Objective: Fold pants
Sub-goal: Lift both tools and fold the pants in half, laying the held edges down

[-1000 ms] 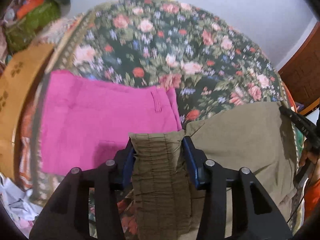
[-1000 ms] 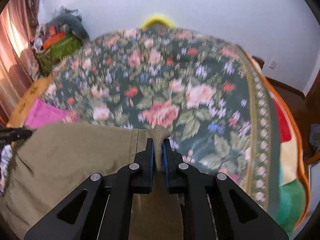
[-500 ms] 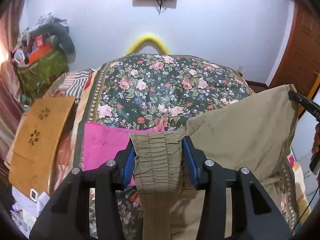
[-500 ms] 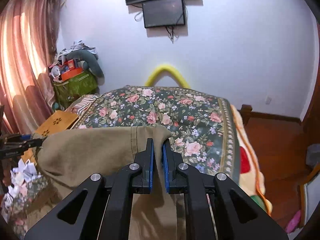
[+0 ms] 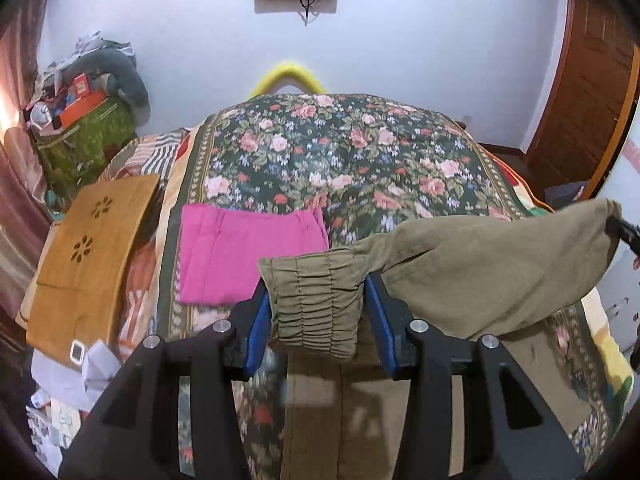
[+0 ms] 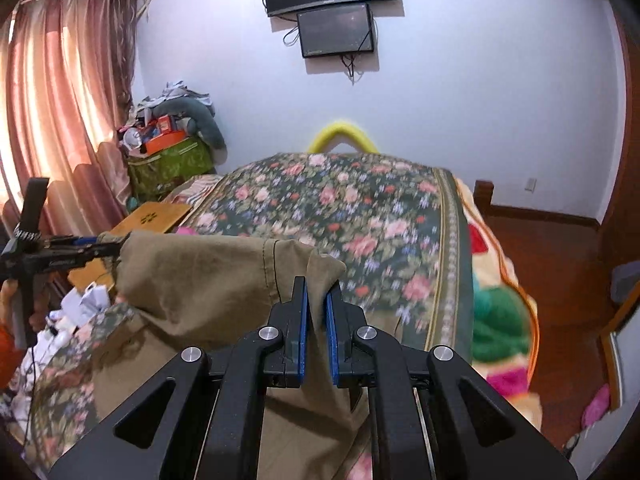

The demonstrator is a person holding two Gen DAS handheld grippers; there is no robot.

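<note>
Left gripper [image 5: 318, 312] clamped the pants' [image 5: 480, 264] gathered waistband; right gripper [image 6: 317, 320], nearly closed, pinched the opposite corner above the bed [image 6: 360, 208].

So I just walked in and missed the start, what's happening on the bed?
A person is folding olive pants with a claw in each hand. The left claw clamps the gathered waistband, the right claw pinches the other end, and the pants hang stretched above the floral bedspread. Folded pink pants lie nearby.

pants [image 5: 500, 264] legs — cut off below | bedspread [image 6: 360, 216] blurred — right view
</note>
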